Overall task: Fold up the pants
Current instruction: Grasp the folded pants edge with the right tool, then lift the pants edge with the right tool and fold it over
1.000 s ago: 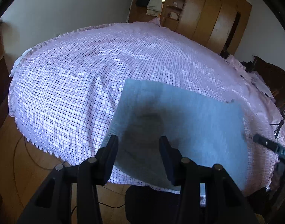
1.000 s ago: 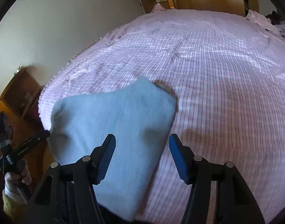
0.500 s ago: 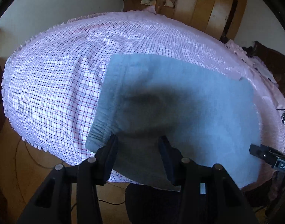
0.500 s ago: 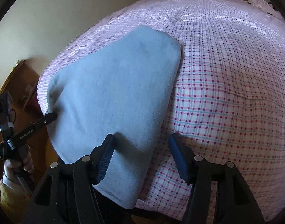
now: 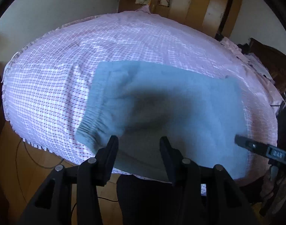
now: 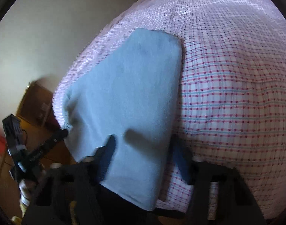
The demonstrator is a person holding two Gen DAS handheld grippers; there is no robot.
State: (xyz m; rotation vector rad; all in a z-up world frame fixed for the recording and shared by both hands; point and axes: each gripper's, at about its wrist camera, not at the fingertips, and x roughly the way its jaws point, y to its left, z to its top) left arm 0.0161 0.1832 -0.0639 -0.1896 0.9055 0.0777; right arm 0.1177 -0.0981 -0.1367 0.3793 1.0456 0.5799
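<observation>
Pink checked bedspread (image 5: 49, 97) covers the bed in front of me, with a pale wall behind it and wooden wardrobes (image 5: 208, 3) at the far end of the room. On the near edge of the bed lie the pants (image 5: 171, 108), light blue and folded into a flat, thick rectangle; from my left wrist camera I see the gathered waistband (image 5: 90, 123) at the left end and a dark shadow across the middle. My left gripper (image 5: 138, 150) hangs just over the near edge of the pants with its jaws spread apart and nothing between them. My right gripper (image 6: 143, 148) is at the other end, also spread wide, one finger over the cloth and the other off its side above the bedspread; I cannot tell whether either finger touches the fabric. In the left view the right tool's tip shows at the pants' right edge, and in the right view the left tool reaches the waistband corner.
</observation>
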